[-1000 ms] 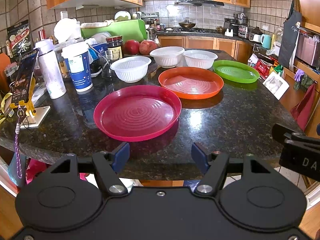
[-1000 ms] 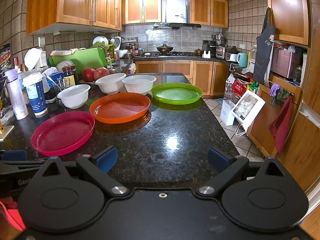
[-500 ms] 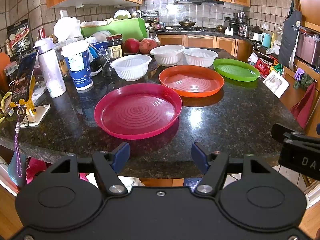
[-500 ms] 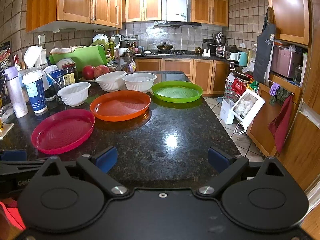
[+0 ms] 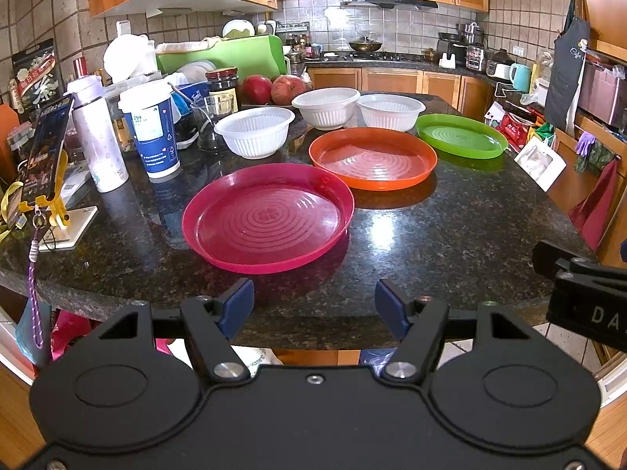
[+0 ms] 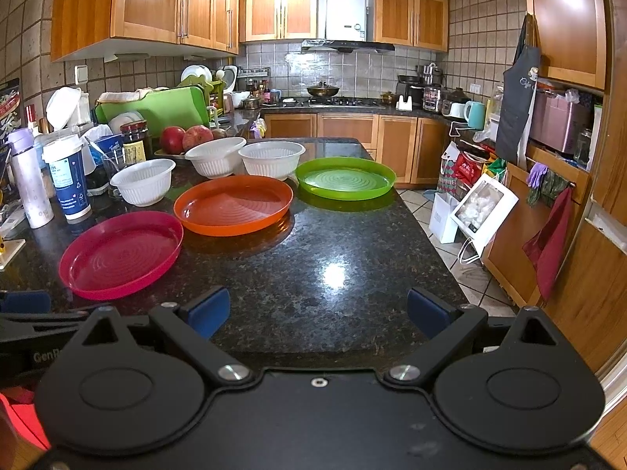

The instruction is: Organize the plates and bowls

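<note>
Left wrist view: left gripper (image 5: 313, 301) spread, empty, at the near edge of the dark granite counter (image 5: 450, 235); pink plate (image 5: 268, 217) just ahead; orange plate (image 5: 372, 158) and green plate (image 5: 460, 135) farther ahead-right; three white bowls (image 5: 254, 131) behind them.

Right wrist view: right gripper (image 6: 318, 311) spread, empty; plates ahead-left; wooden cabinets (image 6: 149, 0) overhead; tiled floor (image 6: 454, 250) rightward.
</note>
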Tool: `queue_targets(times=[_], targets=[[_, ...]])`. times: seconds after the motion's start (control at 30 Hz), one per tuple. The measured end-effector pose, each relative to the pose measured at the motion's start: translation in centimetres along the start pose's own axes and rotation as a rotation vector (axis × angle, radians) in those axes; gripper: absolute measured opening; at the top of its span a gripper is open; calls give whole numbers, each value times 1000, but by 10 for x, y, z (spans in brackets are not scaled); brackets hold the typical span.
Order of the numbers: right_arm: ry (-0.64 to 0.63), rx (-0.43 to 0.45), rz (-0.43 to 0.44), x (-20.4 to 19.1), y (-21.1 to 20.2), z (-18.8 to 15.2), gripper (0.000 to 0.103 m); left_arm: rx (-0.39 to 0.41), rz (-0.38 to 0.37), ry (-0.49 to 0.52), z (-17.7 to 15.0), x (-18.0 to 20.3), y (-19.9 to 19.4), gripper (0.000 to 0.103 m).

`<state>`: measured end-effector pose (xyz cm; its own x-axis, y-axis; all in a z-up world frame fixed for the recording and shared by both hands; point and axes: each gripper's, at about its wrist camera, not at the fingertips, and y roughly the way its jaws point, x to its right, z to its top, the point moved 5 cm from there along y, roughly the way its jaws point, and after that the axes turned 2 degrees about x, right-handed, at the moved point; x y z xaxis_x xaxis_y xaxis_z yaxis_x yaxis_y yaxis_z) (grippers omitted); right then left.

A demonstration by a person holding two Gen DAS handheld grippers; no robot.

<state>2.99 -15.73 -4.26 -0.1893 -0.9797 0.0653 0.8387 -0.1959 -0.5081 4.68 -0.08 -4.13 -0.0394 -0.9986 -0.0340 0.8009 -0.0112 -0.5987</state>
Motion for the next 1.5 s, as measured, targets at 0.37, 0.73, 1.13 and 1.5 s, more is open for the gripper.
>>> queue_targets(times=[0.37,0.73,1.13,1.5], targets=[[-1,1,2,0,1,1,102,-1,0,6,1,2,0,70],[-4,-3,5,-2,2,2,102,-7,4,5,2,1,2,70],[-11,1,15,0,-2,1,102,-2,7,1,2,-1,1,70],[-11,2,23,-1,-4,2,102,-3,9,2,3,-2,1,70]])
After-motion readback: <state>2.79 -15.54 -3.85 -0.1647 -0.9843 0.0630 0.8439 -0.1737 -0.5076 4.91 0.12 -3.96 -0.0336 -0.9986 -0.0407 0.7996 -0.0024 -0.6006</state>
